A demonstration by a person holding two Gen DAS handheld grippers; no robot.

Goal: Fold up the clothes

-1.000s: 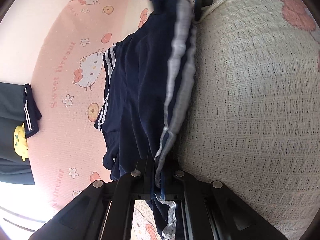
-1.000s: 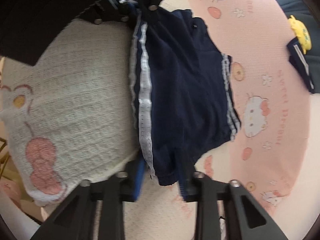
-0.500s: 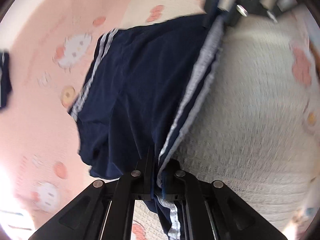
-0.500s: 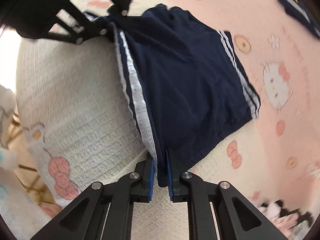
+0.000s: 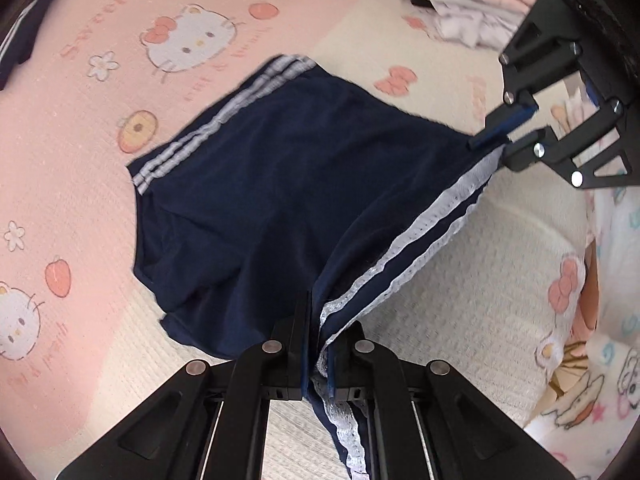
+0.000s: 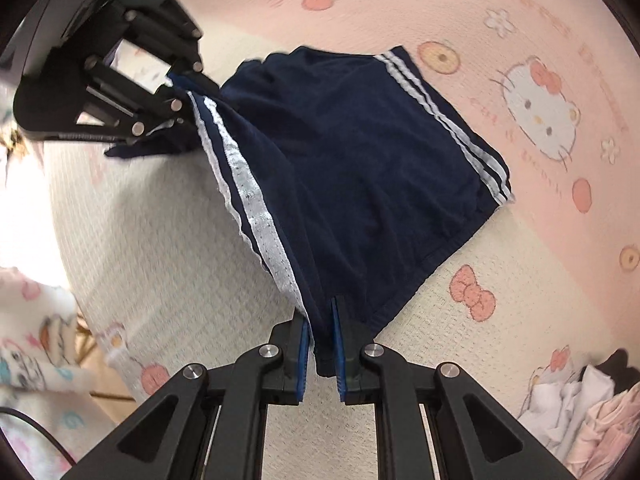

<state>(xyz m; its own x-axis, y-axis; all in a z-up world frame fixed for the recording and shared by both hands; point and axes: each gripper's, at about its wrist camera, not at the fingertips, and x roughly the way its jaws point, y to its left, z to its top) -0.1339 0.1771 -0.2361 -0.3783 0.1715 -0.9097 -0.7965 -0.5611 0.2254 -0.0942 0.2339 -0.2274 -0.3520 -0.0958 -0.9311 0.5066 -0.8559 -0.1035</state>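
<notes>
Nearest in the left wrist view, the left gripper [image 5: 318,344] has its jaws pressed together on the striped side seam of the navy shorts [image 5: 280,200], the white mesh stripes [image 5: 424,240] bunching between the pads and a tail of cloth hanging below them. Nearest in the right wrist view, the right gripper [image 6: 322,344] likewise pinches the same striped edge at its other end, its blue pads [image 6: 339,344] narrow with dark fabric clamped between them. The edge between the two grippers is lifted and stretched fairly taut (each gripper shows in the other's camera, at the far end of the stripe).

From that raised edge the shorts slope down and away onto the bed cover [image 5: 460,320], where the opposite side with its own three white stripes [image 5: 224,120] lies on the pink printed half of the cover, beside a cartoon cat face [image 5: 192,40]. The held edge hangs over the cream waffle-textured half.

Farther off, near the cover's far corner, sits a heap of pale and pink clothes [image 5: 480,12] with something black among them. At the pink side's far edge another dark striped garment [image 5: 24,40] is partly visible.
</notes>
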